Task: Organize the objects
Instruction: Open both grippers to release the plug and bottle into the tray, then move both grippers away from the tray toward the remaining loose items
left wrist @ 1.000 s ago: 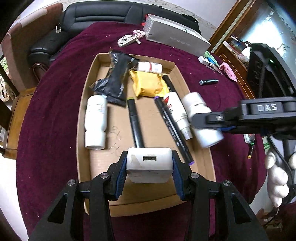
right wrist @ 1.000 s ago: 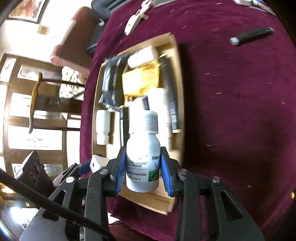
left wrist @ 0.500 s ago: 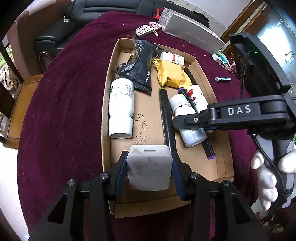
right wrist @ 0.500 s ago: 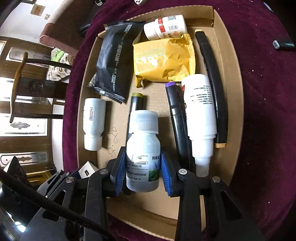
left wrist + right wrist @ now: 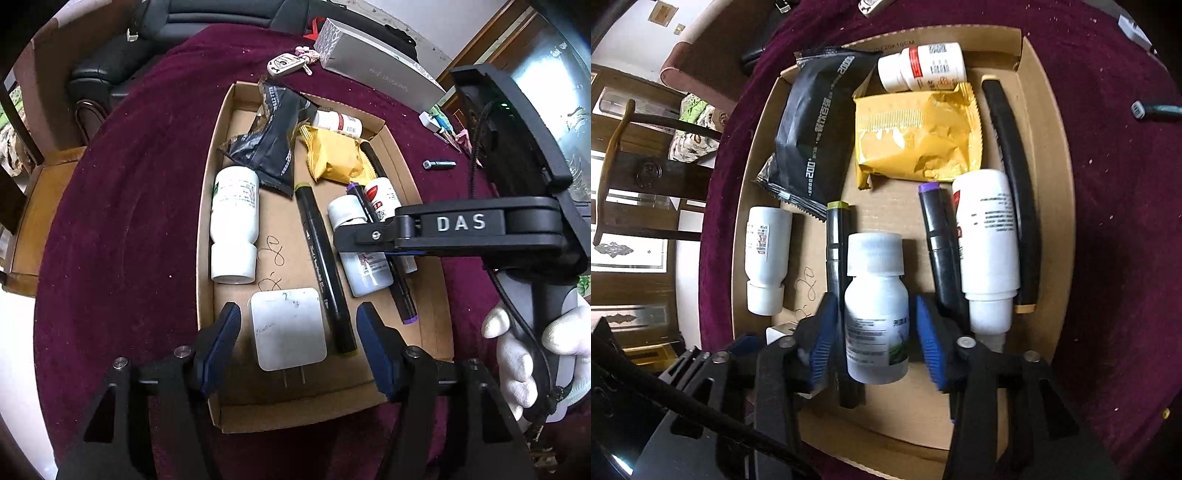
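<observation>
A shallow cardboard tray [image 5: 436, 295] on the maroon cloth holds bottles, markers and packets. A white power adapter [image 5: 287, 328] lies flat at the tray's near end. My left gripper [image 5: 297, 334] is open around it, pads apart from its sides. A small white bottle [image 5: 875, 314] lies in the tray between a green-capped marker [image 5: 836, 236] and a purple-capped marker [image 5: 936, 236]. My right gripper [image 5: 874, 338] is open, its blue pads [image 5: 823, 341] a little off the bottle's sides. The bottle also shows in the left wrist view [image 5: 364, 269].
The tray also holds a black packet [image 5: 812, 136], a yellow packet [image 5: 916, 136], a red-labelled pill bottle [image 5: 921, 66], two more white bottles [image 5: 764, 258] [image 5: 988, 243] and a black marker [image 5: 1015, 177]. On the cloth lie a key fob [image 5: 286, 64], a grey box [image 5: 380, 72] and a small dark pen [image 5: 439, 163].
Both grippers lowered their loads into the tray and opened. The adapter now lies flat out of the left jaws; the small bottle rests in the tray, released by the right jaws.
</observation>
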A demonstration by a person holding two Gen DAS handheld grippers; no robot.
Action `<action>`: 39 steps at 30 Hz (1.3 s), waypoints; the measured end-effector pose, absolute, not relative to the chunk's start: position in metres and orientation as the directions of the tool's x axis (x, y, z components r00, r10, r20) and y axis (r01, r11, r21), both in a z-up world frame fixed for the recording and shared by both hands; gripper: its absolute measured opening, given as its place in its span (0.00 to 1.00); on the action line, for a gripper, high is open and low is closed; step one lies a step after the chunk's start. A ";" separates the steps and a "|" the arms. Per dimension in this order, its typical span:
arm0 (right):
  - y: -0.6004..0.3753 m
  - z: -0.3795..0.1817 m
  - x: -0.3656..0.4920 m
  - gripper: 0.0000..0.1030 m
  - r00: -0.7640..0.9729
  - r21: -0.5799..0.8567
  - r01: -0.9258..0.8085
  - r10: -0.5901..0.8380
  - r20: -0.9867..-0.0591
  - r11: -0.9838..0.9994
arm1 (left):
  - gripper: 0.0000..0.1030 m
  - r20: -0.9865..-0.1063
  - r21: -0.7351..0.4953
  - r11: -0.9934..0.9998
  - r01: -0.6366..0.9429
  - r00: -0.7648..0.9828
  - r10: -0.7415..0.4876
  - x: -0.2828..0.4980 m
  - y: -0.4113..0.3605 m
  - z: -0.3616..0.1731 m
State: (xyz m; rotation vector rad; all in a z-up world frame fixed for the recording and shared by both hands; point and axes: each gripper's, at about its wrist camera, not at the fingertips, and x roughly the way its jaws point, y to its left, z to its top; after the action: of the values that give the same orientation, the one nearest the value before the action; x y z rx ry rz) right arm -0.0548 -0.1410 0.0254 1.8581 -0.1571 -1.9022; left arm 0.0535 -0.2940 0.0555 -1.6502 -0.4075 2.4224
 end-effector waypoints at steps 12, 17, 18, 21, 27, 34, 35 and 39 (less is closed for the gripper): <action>-0.101 0.048 -0.057 0.44 -0.023 0.484 0.204 -0.498 -0.867 -0.851 | 0.57 -0.895 -0.248 -0.968 -0.025 -0.378 0.239 0.046 -0.262 0.079; -0.054 0.055 -0.061 0.47 -0.068 0.515 0.135 -0.526 -0.848 -0.847 | 0.57 -0.902 -0.172 -0.983 -0.068 -0.390 0.185 0.043 -0.230 0.092; -0.039 0.056 -0.061 0.47 -0.083 0.520 0.116 -0.530 -0.844 -0.846 | 0.57 -0.903 -0.155 -0.984 -0.083 -0.393 0.175 0.042 -0.219 0.095; -0.004 0.057 -0.059 0.47 -0.119 0.530 0.068 -0.535 -0.837 -0.845 | 0.57 -0.903 -0.122 -0.987 -0.109 -0.401 0.156 0.040 -0.196 0.100; 0.082 0.059 -0.055 0.47 -0.198 0.548 -0.056 -0.529 -0.825 -0.834 | 0.57 -0.901 -0.056 -0.983 -0.172 -0.416 0.124 0.035 -0.139 0.109; 0.190 0.062 -0.042 0.53 -0.294 0.565 -0.183 -0.504 -0.812 -0.804 | 0.57 -0.908 -0.023 -0.972 -0.232 -0.402 0.118 0.027 -0.074 0.110; 0.202 0.062 -0.041 0.53 -0.303 0.565 -0.197 -0.499 -0.812 -0.801 | 0.57 -0.909 -0.018 -0.971 -0.239 -0.401 0.116 0.026 -0.067 0.109; 0.243 0.057 -0.038 0.53 -0.328 0.567 -0.243 -0.483 -0.812 -0.787 | 0.57 -0.914 0.006 -0.962 -0.275 -0.392 0.106 0.022 -0.033 0.107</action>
State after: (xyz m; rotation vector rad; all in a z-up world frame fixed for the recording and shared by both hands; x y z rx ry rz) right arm -0.0382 0.2432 0.0566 1.7180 -0.9458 -2.2461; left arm 0.0219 -0.0325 0.1069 -1.5813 0.2292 2.4346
